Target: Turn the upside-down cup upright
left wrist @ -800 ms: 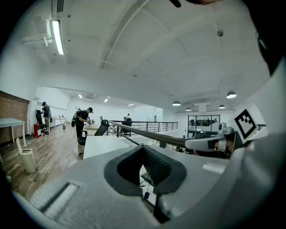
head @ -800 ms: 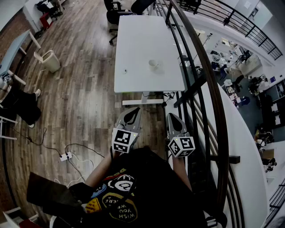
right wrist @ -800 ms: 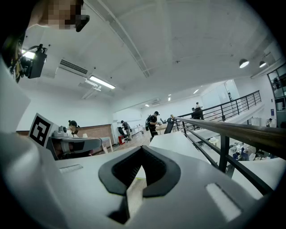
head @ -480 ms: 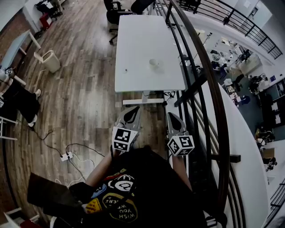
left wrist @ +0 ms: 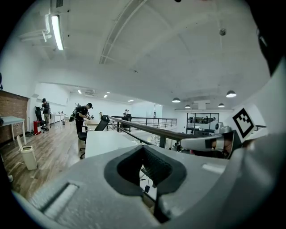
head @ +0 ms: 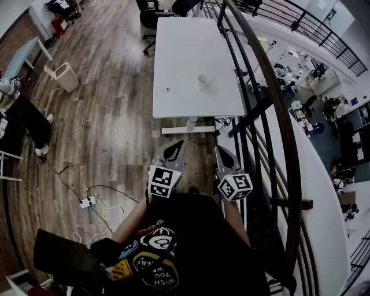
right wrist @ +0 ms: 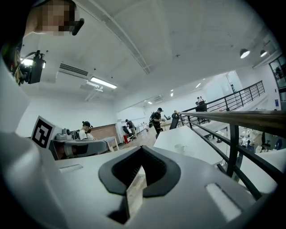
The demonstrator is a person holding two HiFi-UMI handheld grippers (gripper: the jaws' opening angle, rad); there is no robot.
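A small white cup (head: 203, 80) stands on the long white table (head: 185, 52) far ahead, with a tiny dark object (head: 167, 89) to its left. It is too small here to tell which way up it is. The right gripper view shows the cup (right wrist: 181, 147) on the table (right wrist: 201, 138) beyond the jaws. My left gripper (head: 173, 148) and right gripper (head: 223, 152) are held close to my body over the wooden floor, well short of the table. Both are shut with nothing in them, as the left gripper (left wrist: 144, 150) and right gripper (right wrist: 142, 150) show in their own views.
A dark railing (head: 263, 110) runs along the table's right side, with a drop to a lower floor beyond. Office chairs (head: 151, 17) stand at the far end. A bin (head: 63, 77), a seated person (head: 20, 124), and a power strip with cables (head: 87, 202) are on the left.
The head view has shifted slightly, so the table and cup sit a little further right in the picture. Both grippers stay shut in front of my body.
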